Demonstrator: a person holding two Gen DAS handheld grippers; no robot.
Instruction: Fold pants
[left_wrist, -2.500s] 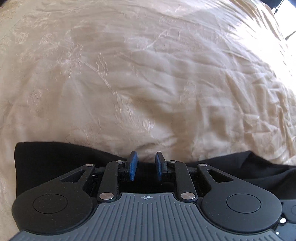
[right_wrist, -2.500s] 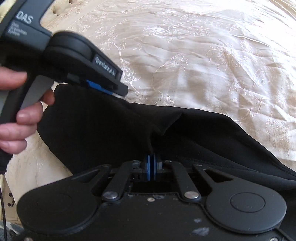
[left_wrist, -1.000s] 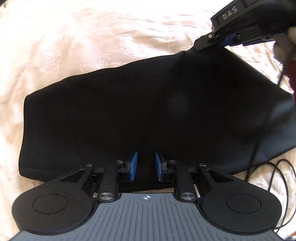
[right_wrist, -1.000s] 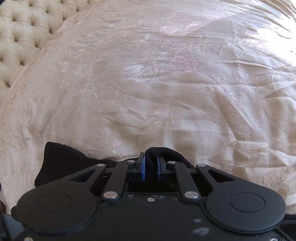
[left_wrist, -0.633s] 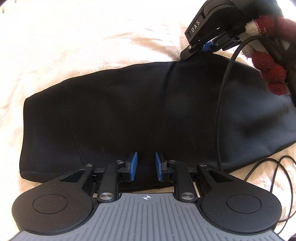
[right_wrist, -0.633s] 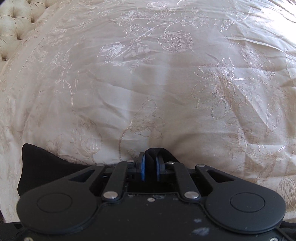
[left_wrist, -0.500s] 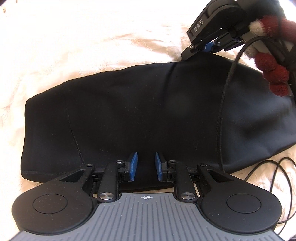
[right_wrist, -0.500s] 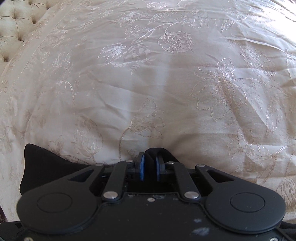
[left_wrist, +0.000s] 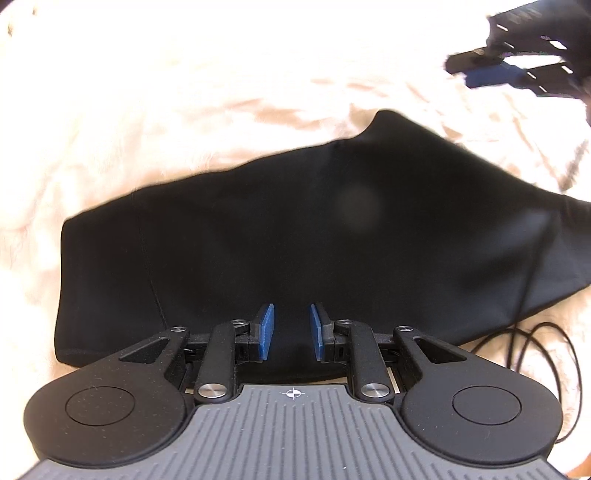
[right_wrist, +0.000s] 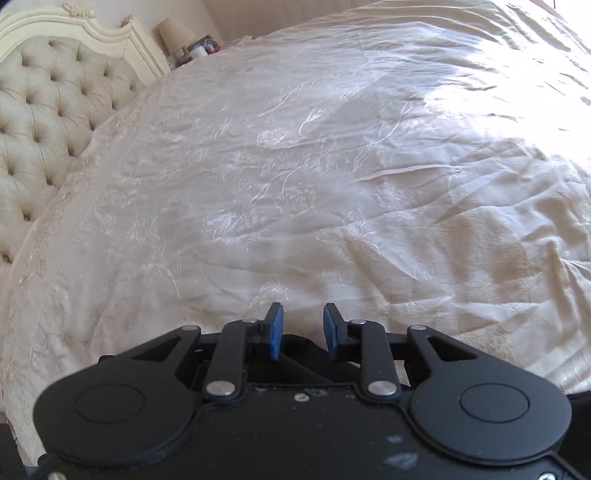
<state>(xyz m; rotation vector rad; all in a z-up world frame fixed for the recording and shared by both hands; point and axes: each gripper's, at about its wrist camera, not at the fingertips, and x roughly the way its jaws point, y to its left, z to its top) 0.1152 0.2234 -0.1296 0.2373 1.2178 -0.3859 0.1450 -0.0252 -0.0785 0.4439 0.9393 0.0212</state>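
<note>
Black pants lie folded flat on the bed near its front edge. Left gripper over them, fingers open, holding nothing. Right gripper off the cloth, fingers apart, empty. Headboard far left.

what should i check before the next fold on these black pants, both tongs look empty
1. Left tongs open and empty, blue pads apart over the cloth: ok.
2. Right tongs open, nothing between the pads: ok.
3. Black fabric pants lying flat in one folded slab on the cream embroidered bedspread: ok.
4. Far edge even: not ok, one corner peaks up on the right side.
5. Thin black cable clear of the fold: not ok, it loops beside the pants' right end.
6. Layers underneath aligned: cannot tell, hidden by the top layer.
</note>
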